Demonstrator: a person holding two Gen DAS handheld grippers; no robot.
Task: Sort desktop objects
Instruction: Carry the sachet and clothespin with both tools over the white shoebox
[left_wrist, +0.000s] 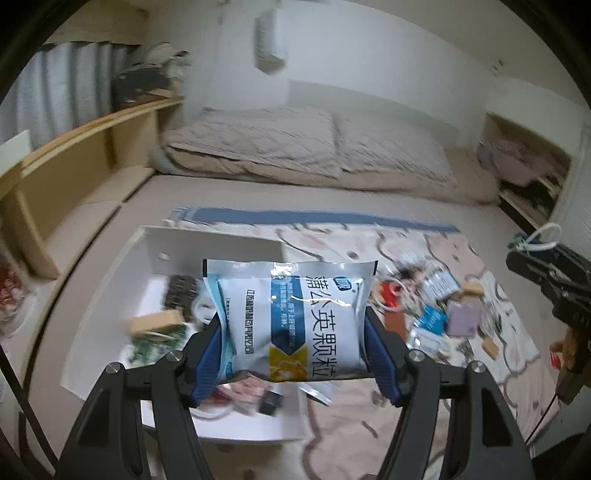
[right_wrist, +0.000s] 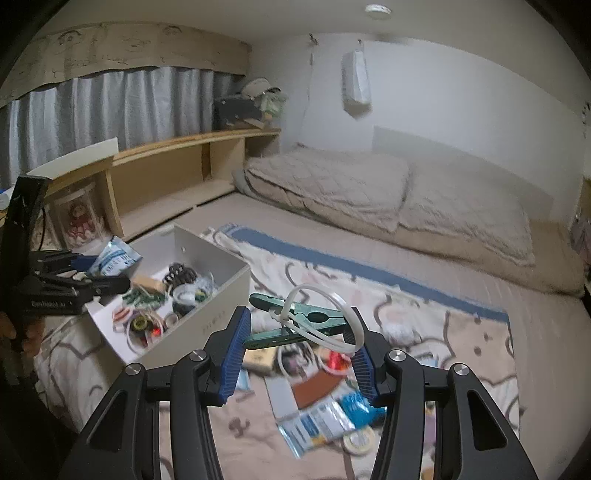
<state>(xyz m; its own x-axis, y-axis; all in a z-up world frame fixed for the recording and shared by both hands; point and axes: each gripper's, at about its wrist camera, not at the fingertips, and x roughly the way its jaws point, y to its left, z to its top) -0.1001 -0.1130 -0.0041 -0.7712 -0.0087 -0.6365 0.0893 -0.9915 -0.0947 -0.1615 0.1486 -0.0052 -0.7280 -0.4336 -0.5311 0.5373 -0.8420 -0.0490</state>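
Observation:
My left gripper (left_wrist: 293, 320) is shut on a white and blue sachet packet (left_wrist: 317, 295), held upright between the blue pads above the white box (left_wrist: 221, 247). The box holds several small items. From the right wrist view the same gripper (right_wrist: 86, 275) and packet (right_wrist: 118, 258) hover over the box's (right_wrist: 221, 291) left end. My right gripper (right_wrist: 300, 322) is shut on a green clip (right_wrist: 317, 316) with a white cable tie (right_wrist: 332, 295) looped through it, raised above the blanket. That gripper (left_wrist: 532, 264) also shows at the right edge of the left wrist view.
A patterned blanket (right_wrist: 461, 332) lies under a scatter of loose items: blue and white packets (right_wrist: 321, 424), a brown card (right_wrist: 317, 384), a tape roll (right_wrist: 360, 439), a purple pouch (left_wrist: 463, 317). Folded bedding (right_wrist: 369, 192) lies beyond. A wooden shelf (right_wrist: 166, 155) runs along the left.

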